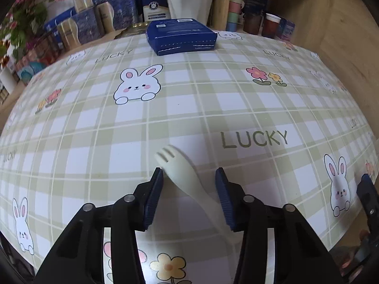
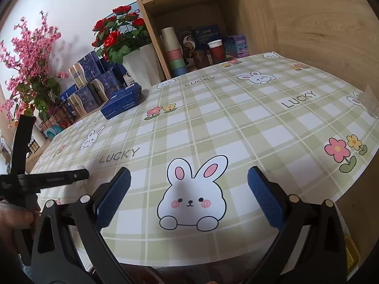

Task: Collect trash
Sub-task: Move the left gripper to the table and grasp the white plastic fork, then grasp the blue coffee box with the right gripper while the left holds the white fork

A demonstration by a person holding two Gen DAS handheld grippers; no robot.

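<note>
Left gripper [image 1: 189,175] fingers, apart, straddle the spork [image 1: 182,172]; closing off-centre could flick it. Right gripper [image 2: 189,182] fingers apart, empty.

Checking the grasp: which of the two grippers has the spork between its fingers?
The left gripper: the pale spork lies between its open fingers. The right gripper is open over bare tablecloth.

Both tongs, left [image 1: 189,174] and right [image 2: 189,177], gape apart.

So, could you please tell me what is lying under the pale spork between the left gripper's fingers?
Only the checked tablecloth shows beneath the spork. Its handle end runs behind the right-hand finger, so that part is hidden.
</note>
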